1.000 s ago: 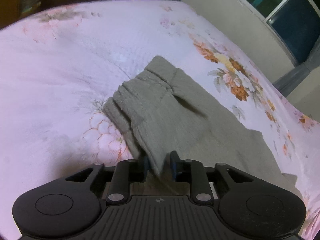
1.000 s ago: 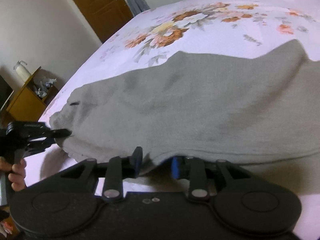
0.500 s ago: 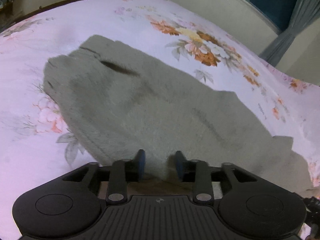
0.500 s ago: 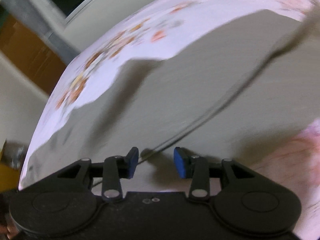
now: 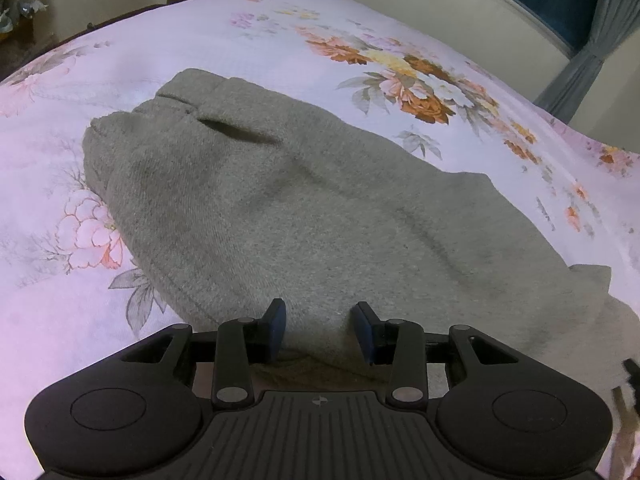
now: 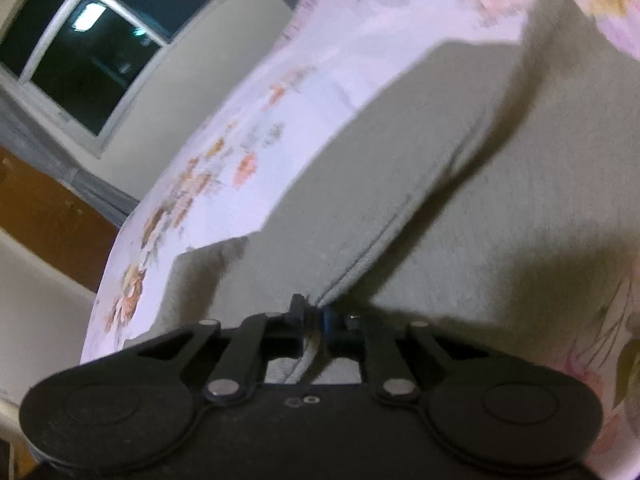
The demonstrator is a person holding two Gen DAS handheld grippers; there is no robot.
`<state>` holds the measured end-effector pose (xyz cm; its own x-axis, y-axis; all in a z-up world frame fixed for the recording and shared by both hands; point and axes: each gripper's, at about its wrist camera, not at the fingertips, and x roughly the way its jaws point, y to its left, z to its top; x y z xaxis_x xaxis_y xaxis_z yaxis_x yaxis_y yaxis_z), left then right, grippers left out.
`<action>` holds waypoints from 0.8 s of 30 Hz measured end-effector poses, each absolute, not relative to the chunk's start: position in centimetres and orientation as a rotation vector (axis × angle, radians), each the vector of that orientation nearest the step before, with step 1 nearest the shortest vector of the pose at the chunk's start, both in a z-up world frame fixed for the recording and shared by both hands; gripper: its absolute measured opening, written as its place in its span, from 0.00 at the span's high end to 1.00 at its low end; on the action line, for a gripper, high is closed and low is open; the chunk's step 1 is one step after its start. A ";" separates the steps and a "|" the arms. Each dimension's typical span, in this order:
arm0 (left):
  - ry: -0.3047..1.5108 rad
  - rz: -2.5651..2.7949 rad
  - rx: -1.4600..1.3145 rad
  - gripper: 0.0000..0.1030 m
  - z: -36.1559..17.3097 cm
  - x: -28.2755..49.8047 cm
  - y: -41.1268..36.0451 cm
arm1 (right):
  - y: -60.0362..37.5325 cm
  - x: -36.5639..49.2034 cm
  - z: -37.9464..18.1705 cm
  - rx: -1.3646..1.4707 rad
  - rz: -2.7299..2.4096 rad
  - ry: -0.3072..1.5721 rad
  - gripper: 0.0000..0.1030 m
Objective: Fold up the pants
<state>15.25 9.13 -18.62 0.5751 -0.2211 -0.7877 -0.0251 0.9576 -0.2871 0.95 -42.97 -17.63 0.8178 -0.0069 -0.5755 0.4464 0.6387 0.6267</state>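
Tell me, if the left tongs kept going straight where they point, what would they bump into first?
Most likely the grey pants. The left tongs stand open and tilt down at the fabric spread on the flowered bedsheet, with nothing else in between, though depth is hard to judge.

matt fuzzy grey knit pants (image 5: 288, 216)

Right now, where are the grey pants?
The grey pants lie spread on the floral bedsheet, filling the middle of the left wrist view, ahead of the left gripper.
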 end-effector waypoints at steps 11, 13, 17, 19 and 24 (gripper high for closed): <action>0.944 -0.133 -0.274 0.63 -18.7 15.1 9.3 | -39.8 -3.3 -12.6 0.598 -0.173 0.515 0.94; 0.943 -0.133 -0.266 0.63 -18.6 15.1 9.3 | -39.9 -3.1 -15.5 0.611 -0.210 0.614 0.94; 0.943 -0.130 -0.249 0.63 -18.5 14.9 9.0 | -41.1 -2.2 -19.1 0.640 -0.258 0.716 0.93; 0.943 -0.128 -0.245 0.63 -18.5 14.9 9.0 | -41.7 -2.1 -18.6 0.662 -0.236 0.714 0.84; 0.943 -0.113 -0.242 0.63 -18.5 15.1 8.7 | -44.2 -3.1 -16.7 0.728 -0.241 0.605 0.52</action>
